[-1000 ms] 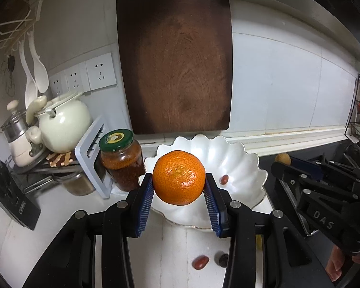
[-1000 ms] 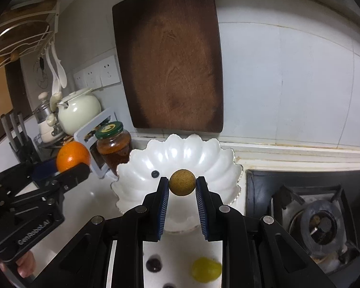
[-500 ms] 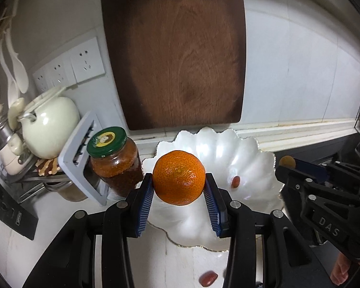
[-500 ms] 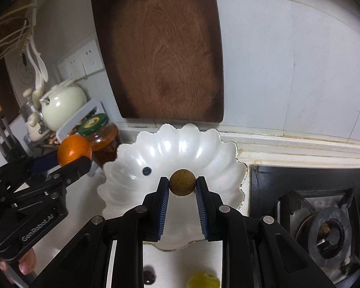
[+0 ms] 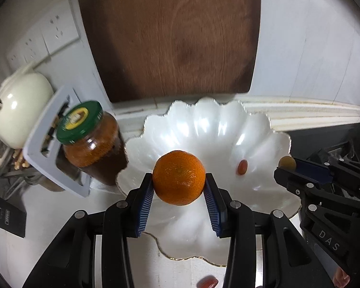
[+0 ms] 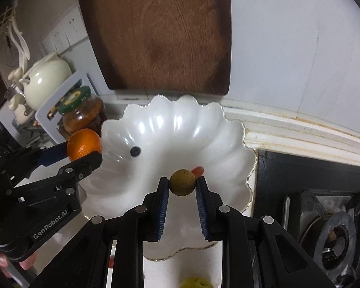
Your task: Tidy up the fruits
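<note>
White wall tiles back the kitchen counter (image 5: pixel 60 216), and a dark wooden cutting board (image 5: pixel 170 38) leans against them above a scalloped white bowl (image 5: pixel 204 124). Left of the bowl stands a jar (image 5: pixel 93 144) with a green lid and brownish-orange contents, beside a grey rack (image 5: pixel 50 144) and a cream teapot (image 5: pixel 21 112). Wall sockets (image 5: pixel 48 38) sit above the teapot. On the far right of the right wrist view lies a black gas stove (image 6: pixel 336 235).

The left gripper (image 5: pixel 179 187) is clamped on an orange (image 5: pixel 179 177), its blue pads pressed to both sides of the fruit, which hangs over the near-left part of the bowl. The right gripper (image 6: pixel 182 187) pinches a small brownish-green round fruit (image 6: pixel 182 182) between its pads, over the bowl's near-right part. A fingertip shows beneath each tool's body at the frame edges.

Inside the bowl lie a small red fruit (image 5: pixel 242 166) on the right slope and a small dark round fruit (image 6: pixel 135 151) on the left slope; the second appears only in the right wrist view. On the counter in front of the bowl lie another red fruit (image 5: pixel 207 283) and a yellow-green one (image 6: pixel 194 283), both cut off by the frame edge and blurred, so their kind is hard to make out.
</note>
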Motion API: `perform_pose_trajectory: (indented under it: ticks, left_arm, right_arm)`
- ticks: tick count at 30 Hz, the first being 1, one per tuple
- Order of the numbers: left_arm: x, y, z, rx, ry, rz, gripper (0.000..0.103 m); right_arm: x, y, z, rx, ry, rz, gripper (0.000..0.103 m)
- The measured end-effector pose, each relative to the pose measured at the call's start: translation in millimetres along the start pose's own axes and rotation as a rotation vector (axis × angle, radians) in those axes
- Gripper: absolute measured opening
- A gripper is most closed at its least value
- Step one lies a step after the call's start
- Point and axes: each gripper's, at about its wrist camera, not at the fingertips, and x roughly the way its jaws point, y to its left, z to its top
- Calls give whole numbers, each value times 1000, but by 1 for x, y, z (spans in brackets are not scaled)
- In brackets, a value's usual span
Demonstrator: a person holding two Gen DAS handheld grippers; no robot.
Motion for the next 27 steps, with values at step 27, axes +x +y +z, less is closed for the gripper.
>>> perform_pose_trajectory:
  ticks: [27]
  left_arm:
    - [62,-2,0,24,239,37,43]
  right_arm:
    - [65,-8,-6,46,240,23,25]
